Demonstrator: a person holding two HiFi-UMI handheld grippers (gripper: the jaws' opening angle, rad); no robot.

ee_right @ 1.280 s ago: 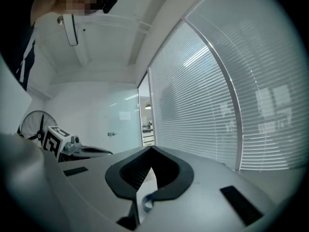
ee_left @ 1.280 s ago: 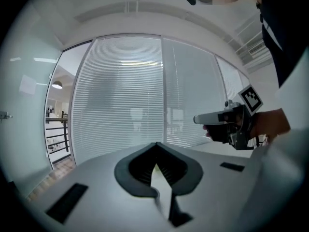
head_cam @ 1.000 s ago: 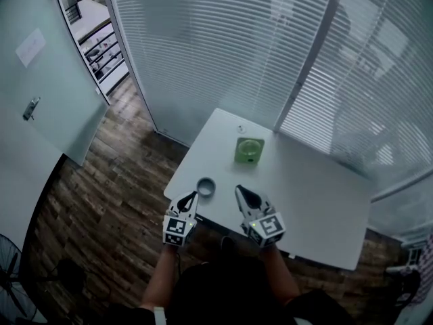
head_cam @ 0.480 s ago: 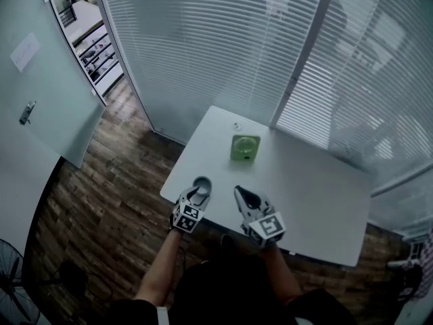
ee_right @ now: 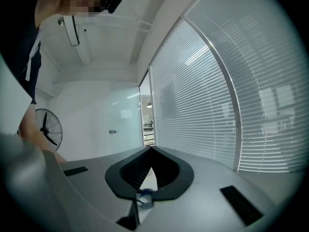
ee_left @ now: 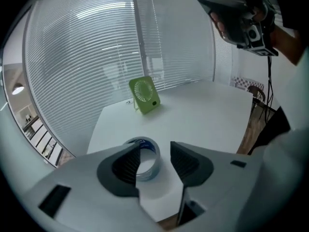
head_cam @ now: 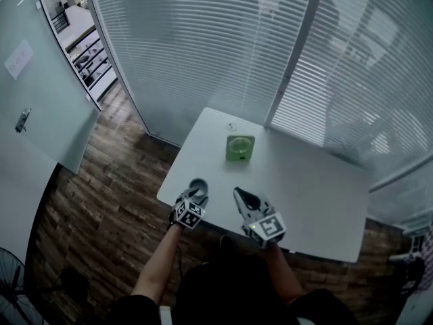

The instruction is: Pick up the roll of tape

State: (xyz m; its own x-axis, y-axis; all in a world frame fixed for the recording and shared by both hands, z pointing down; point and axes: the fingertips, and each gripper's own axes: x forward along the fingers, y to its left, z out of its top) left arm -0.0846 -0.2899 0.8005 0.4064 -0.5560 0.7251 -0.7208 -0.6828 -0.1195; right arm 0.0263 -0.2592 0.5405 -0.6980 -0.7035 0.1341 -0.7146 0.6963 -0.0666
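Two tongs hover at the near edge of the white surface (head_cam: 304, 195). The left tongs (ee_left: 155, 147) are spreading wide, and the roll of tape (ee_left: 146, 159) lies flat just ahead between their tips, apparently untouched. Beside them, the right tongs (ee_right: 150, 151) are closed and empty. Farther ahead stands a small green fan (ee_left: 144, 94).

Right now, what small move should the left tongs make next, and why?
Probably ease the left tongs down so they straddle the rim of the tape: their jaws are opening, and it lies flat just beyond the tips, ungripped.
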